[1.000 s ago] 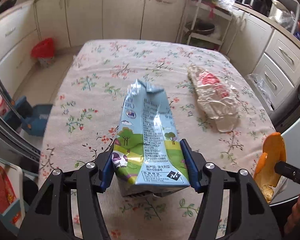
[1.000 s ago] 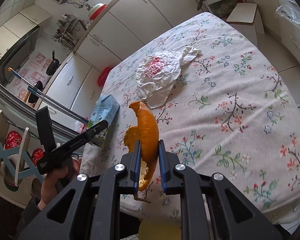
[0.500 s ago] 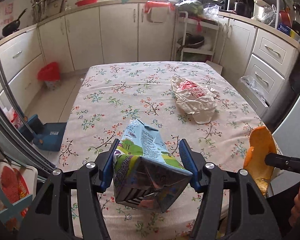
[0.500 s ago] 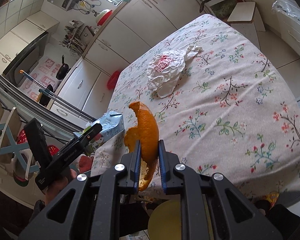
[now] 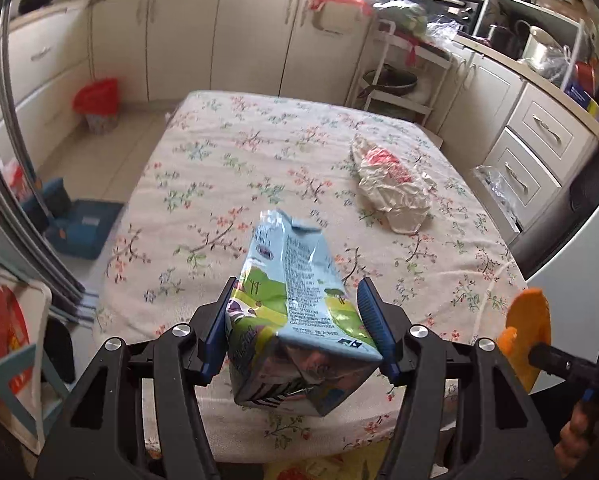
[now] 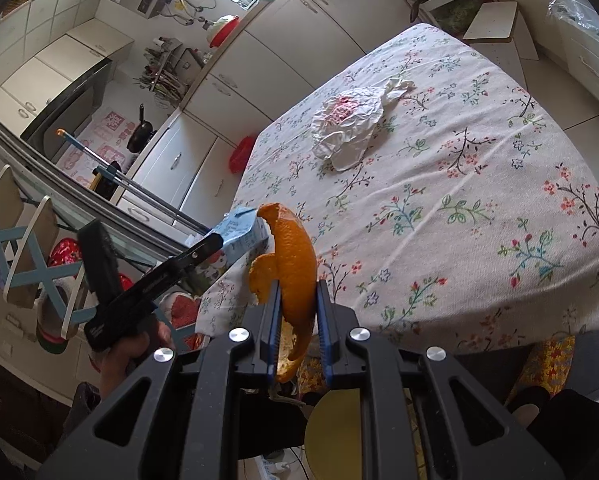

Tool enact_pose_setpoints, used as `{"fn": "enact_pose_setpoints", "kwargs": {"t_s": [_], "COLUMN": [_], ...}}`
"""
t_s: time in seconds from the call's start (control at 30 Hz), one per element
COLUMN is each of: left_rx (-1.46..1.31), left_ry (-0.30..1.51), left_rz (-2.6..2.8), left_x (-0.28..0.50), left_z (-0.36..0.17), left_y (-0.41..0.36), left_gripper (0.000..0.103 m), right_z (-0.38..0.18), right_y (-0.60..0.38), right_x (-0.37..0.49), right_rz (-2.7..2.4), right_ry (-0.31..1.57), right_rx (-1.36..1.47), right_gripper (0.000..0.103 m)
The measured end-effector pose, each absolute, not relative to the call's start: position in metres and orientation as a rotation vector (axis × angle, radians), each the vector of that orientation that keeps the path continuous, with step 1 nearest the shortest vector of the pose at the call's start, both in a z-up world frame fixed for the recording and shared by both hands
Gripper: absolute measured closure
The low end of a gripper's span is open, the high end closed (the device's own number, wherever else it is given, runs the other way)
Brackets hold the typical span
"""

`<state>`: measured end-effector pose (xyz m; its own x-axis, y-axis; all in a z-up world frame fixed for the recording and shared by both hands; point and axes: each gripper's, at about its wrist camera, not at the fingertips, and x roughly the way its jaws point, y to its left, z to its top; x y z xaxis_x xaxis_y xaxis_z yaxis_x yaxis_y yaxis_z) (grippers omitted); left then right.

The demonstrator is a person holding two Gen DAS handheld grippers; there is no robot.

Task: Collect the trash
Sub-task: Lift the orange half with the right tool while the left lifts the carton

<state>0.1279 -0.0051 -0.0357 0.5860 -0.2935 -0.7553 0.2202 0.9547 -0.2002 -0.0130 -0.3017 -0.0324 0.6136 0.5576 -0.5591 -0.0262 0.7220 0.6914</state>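
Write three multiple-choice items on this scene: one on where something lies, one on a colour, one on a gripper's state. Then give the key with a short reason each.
1. Where is the crumpled plastic bag?
A. on the floral tablecloth
B. on the floor
C. in the left gripper

2. What colour is the peel in the right gripper?
A. green
B. orange
C. white

3. What is the left gripper's state?
A. open, holding nothing
B. shut on the milk carton
C. shut on the bag

Key: 1 A, the bag lies alone on the cloth. 2 B, the curled peel is bright orange. 3 B, both blue pads press the carton's sides, holding it above the table's near edge.
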Motion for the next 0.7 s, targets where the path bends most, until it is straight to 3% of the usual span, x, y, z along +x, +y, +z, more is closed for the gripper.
{"fn": "enact_pose_setpoints", "kwargs": {"t_s": [0.43,0.6,0.7], "left_rx": [-0.074,-0.062,-0.066], "left_ry": [1.000,1.008,0.992], "left_rz": [-0.269,-0.242,-0.254], "left_x": [0.148,0.161,0.163], "left_z": [-0.069,-0.077,-0.077], "left_y": [-0.008,-0.014,-0.016], "left_gripper": [0.046,0.040,0.046], "right_z": [-0.056,-0.073,-0.082], "right_y": [-0.242,-0.223,-0.212], "right_x": [-0.034,-0.041,-0.046], "right_rz": [0.451,0.475,0.489], "right_ry": [1.032,1.127,1.173], "right_rx": [0.488,0.412,0.362], "right_gripper": [0.086,0.086,0.086]}}
